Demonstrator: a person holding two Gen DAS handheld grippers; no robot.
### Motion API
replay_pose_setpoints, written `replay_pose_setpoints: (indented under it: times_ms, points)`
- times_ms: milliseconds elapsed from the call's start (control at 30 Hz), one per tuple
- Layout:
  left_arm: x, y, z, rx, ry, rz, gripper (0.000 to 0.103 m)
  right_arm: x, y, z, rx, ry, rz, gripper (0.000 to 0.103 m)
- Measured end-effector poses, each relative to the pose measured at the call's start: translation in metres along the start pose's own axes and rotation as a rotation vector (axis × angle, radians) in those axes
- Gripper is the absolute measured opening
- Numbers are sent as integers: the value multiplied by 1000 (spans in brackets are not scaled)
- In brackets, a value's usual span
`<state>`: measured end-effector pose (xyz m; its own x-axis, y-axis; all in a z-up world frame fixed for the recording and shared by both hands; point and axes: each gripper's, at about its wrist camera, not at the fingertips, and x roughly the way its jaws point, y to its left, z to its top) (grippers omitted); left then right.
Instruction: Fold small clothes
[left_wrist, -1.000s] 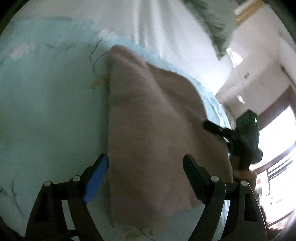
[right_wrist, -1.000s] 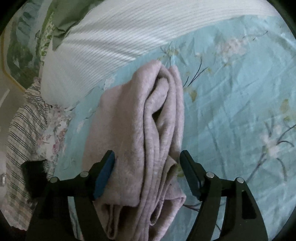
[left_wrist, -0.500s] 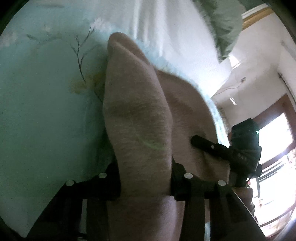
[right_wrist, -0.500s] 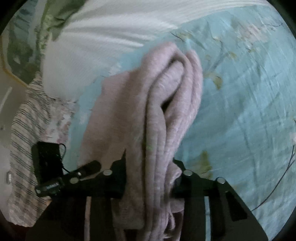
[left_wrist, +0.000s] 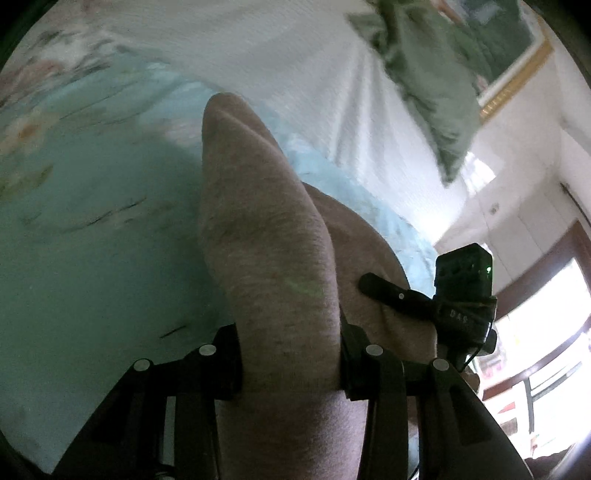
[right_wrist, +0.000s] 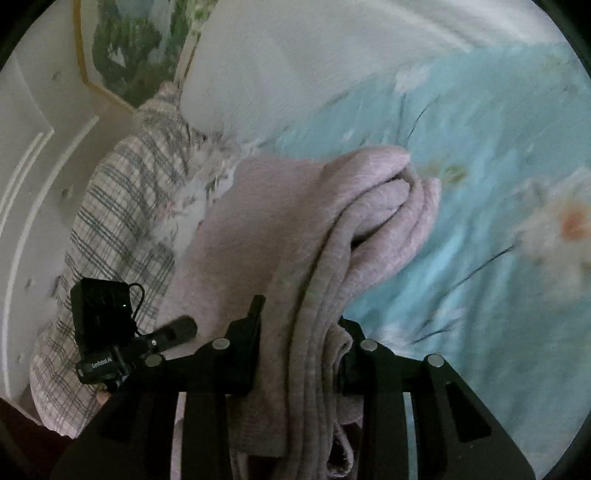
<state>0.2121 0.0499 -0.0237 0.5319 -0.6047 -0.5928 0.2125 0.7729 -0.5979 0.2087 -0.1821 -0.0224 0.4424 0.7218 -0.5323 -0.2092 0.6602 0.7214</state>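
Two handheld grippers each clamp one end of a folded, dusty-pink knitted garment above a bed. The bed is covered by a light blue sheet printed with pale flowers and thin dark stems.

In the left wrist view, the left gripper has its two black fingers pressed against both sides of a thick fold of the garment, which fills the gap between them and rises forward in a rounded ridge. Past that ridge, the rest of the cloth runs to the right, where the right gripper shows as a dark finger tip against the fabric, with a small black box behind it.

In the right wrist view, the right gripper pinches several stacked layers of the garment; the layered edges hang between its fingers. The cloth stretches left to the left gripper, just beside the pink edge.

A white ribbed pillow lies at the head of the bed, with a checked cloth at the bed's left edge. A green pillow and a gold-framed picture are blurred beyond.
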Motion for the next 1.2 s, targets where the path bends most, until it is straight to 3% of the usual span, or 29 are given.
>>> replay_pose_setpoints:
  times_ms: [100,167,333,467,600,767,933,1033,1200]
  points:
    - [7,28,-11,-43,41,80,42,21,-7,-12,18,41,-50,33]
    - [17,45,-19,-81,66,113,51,21,-15,-18,50,38,-54,34]
    - [22,46,-20,-65,58,141,66,14,-26,-19,95,30,-113,52]
    - [6,40,-19,-19,29,207,68,-11,-16,-20,77,-7,-154,56]
    - [-15,28,-21,8,-22,241,68,-52,-4,-39,48,-90,-135,58]
    - [-42,17,-40,54,-38,216,66,-84,-8,-78,91,-102,-103,58]
    - [-54,-12,-55,156,-30,157,65,-81,13,-99,19,-54,-70,58]
    - [-54,-23,-64,205,-16,126,65,-68,27,-96,-26,-39,-77,58]
    - [-42,-32,-74,242,21,126,62,-50,17,-70,15,-75,-153,62]
